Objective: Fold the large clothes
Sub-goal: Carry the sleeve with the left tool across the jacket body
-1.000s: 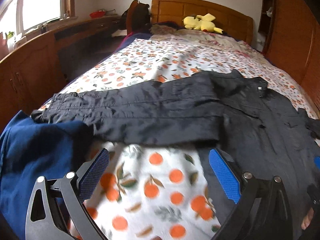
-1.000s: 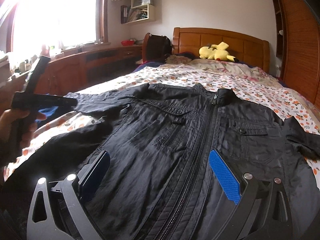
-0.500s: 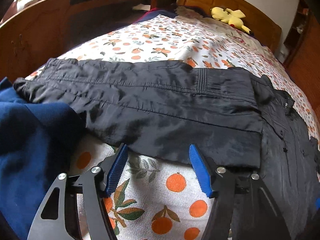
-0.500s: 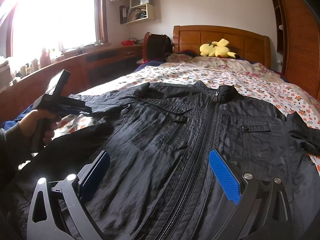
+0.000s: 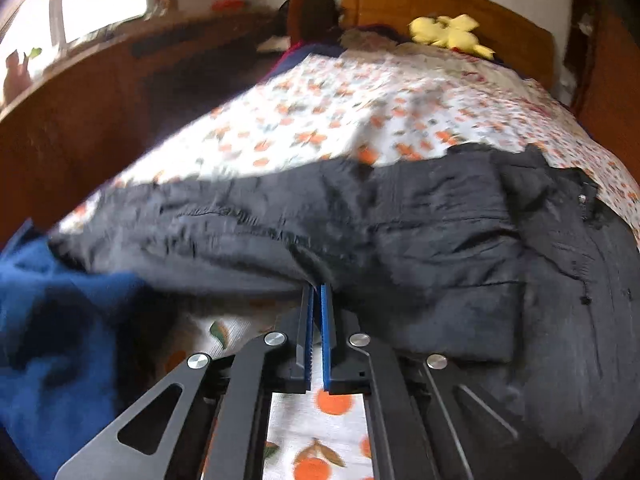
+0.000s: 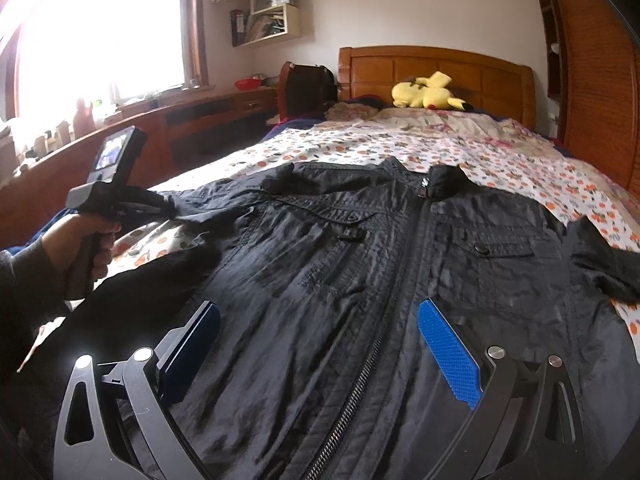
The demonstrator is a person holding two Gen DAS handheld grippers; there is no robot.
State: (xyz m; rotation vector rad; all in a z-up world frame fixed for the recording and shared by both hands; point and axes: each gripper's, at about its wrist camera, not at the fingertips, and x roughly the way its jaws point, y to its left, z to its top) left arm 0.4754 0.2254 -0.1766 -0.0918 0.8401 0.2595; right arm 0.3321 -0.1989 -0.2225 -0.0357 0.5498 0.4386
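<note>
A black zip jacket (image 6: 360, 264) lies front up and spread out on the bed. Its left sleeve (image 5: 320, 224) stretches out sideways toward the bed's left edge. My left gripper (image 5: 319, 292) is shut on the lower edge of that sleeve and lifts it a little off the sheet. In the right wrist view the left gripper (image 6: 160, 208) shows at the sleeve, held in a hand. My right gripper (image 6: 320, 320) is open and empty, hovering over the jacket's lower front near the zip.
The bed has a white sheet with orange fruit print (image 5: 360, 120). A dark blue garment (image 5: 60, 320) lies at the bed's left corner. A yellow plush toy (image 6: 428, 92) sits by the wooden headboard (image 6: 440, 68). A wooden desk (image 6: 180, 120) runs along the left.
My left gripper moved forward to the sleeve's lower edge and closed on it; the sleeve edge is now raised. My right gripper stayed open over the jacket front.
</note>
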